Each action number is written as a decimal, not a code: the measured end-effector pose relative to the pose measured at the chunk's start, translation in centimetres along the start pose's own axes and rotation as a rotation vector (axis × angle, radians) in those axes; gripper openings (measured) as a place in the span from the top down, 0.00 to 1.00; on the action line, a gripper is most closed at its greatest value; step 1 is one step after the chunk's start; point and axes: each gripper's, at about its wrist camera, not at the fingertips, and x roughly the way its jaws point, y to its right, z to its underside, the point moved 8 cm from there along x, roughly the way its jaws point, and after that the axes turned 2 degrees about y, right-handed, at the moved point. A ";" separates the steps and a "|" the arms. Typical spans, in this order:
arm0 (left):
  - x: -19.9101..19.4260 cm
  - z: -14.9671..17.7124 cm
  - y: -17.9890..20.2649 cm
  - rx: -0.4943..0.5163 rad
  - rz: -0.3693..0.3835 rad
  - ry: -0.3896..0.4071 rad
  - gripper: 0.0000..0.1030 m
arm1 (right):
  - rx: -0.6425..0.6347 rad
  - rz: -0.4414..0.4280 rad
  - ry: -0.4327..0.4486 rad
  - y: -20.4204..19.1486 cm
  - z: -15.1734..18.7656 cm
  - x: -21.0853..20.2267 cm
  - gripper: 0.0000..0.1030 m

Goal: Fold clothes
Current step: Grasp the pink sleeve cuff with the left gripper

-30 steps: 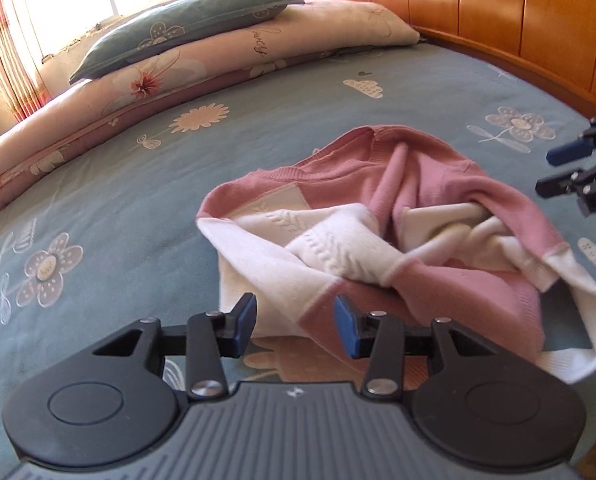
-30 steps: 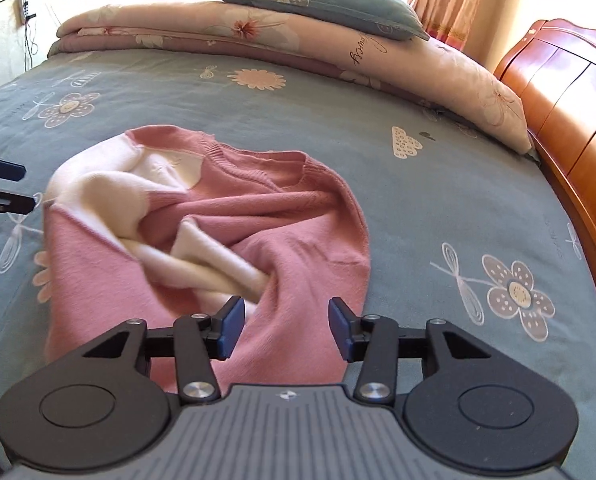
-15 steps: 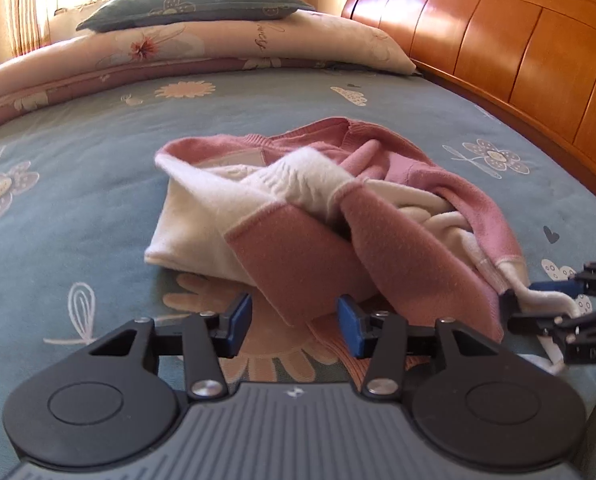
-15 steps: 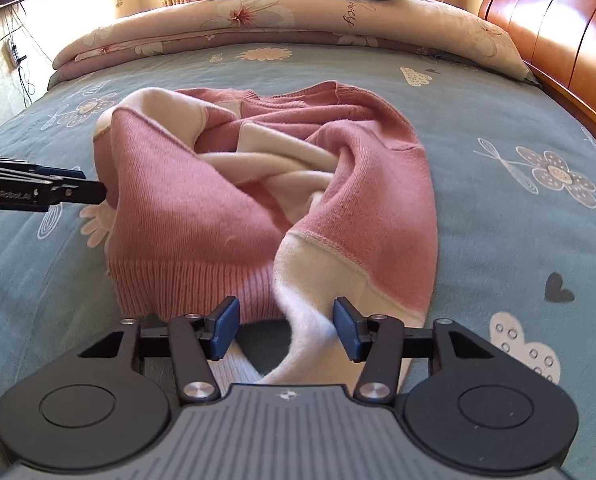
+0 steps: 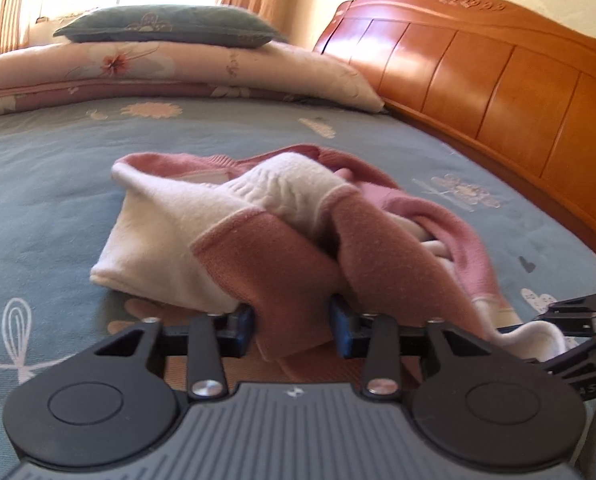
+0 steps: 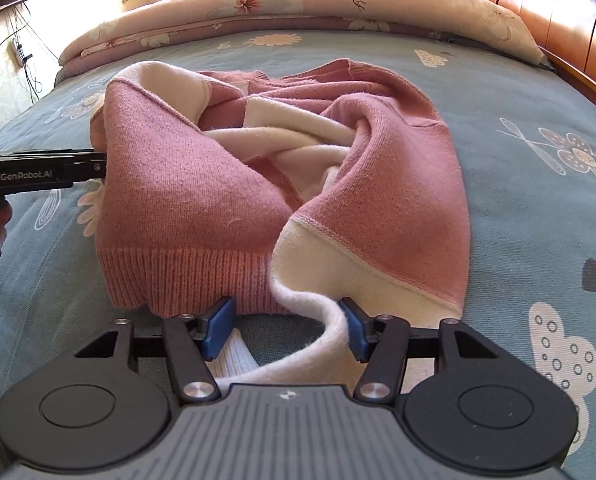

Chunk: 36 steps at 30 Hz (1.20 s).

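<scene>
1. Nearest in the left wrist view, the left hand-held gripper [image 5: 292, 330] has a pink fold of the sweater [image 5: 282, 248] between its blue pads. Its jaws are closing, and the cloth already fills the gap from pad to pad, so I judge it to be gripping that fold.
2. Nearest in the right wrist view, the right hand-held gripper [image 6: 286, 330] stands fairly wide and its jaws are opening. The sweater's [image 6: 258, 184] cream edge curls between the pads, and neither pad presses on it, so nothing is held there yet.
3. Each gripper shows at the edge of the other's view, low on opposite sides of the garment, near the ribbed hem [image 6: 186, 272].
4. Just beyond the pads, the pink and cream sweater lies in a crumpled heap on the bed [image 6: 518, 92], its cream parts twisted into the middle. No flat panel or neat fold is visible.
5. As a judgement, the task is at its very start: the near edge is being picked up. Still left are taking hold on the right, lifting or pulling the garment flat, sorting out the sleeves, and making every fold.
6. Farther back, a rolled floral quilt [image 5: 178, 64] lies across the bed with a blue-grey pillow [image 5: 166, 30] on top.
7. Farthest, a wooden headboard [image 5: 478, 76] runs along the right side.
</scene>
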 end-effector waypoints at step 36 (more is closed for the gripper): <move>-4.3 0.0 -4.5 -0.116 -0.015 0.022 0.55 | -0.095 0.012 0.077 -1.5 -1.1 -3.5 0.31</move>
